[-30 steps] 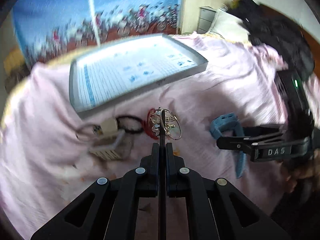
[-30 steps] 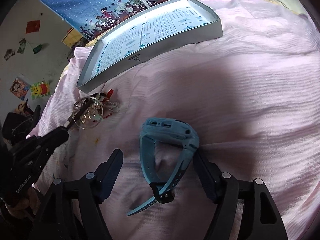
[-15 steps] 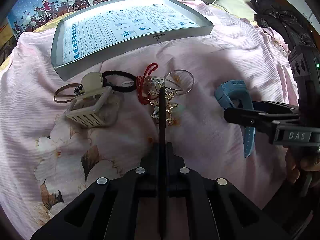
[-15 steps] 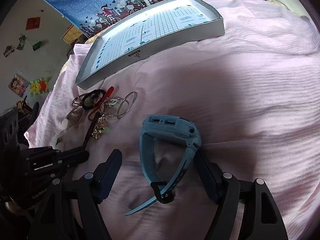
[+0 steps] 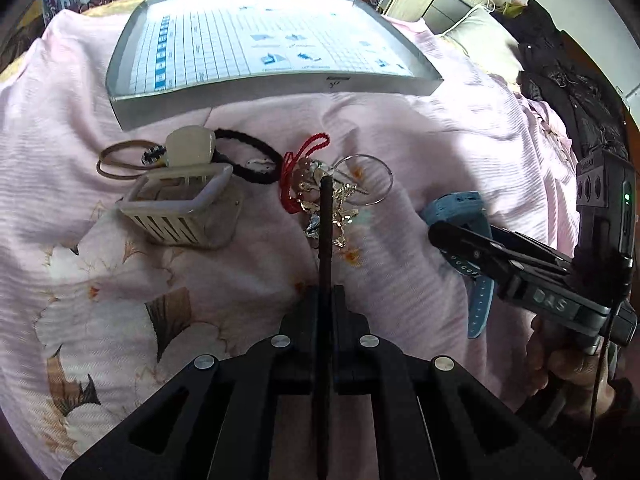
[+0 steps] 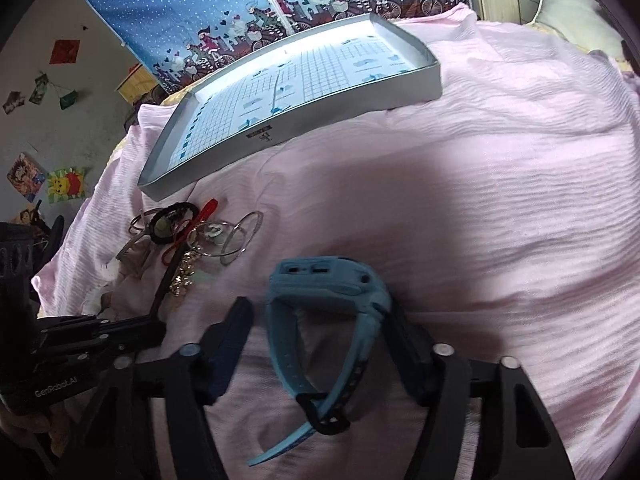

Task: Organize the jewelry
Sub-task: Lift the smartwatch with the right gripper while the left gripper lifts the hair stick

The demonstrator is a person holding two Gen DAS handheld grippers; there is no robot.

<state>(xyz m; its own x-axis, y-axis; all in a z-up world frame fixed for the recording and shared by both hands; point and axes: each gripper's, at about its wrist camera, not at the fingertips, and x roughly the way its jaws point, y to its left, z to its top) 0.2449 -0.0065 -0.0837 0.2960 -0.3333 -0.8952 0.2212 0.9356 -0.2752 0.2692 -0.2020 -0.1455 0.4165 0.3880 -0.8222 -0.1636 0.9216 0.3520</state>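
Left gripper (image 5: 325, 184) jaws pressed together, tip over the gold charm tangle (image 5: 336, 208) on the pink bed cover (image 5: 460, 136), right gripper (image 6: 320, 320) jaws apart (straddling the blue watch (image 6: 332, 292)), silver tray (image 5: 276, 92) beyond.

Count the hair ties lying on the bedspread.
2. A black hair tie lies beside the cream hair claw; a thin brown hair tie lies at the claw's other side. More may hide under the pile.
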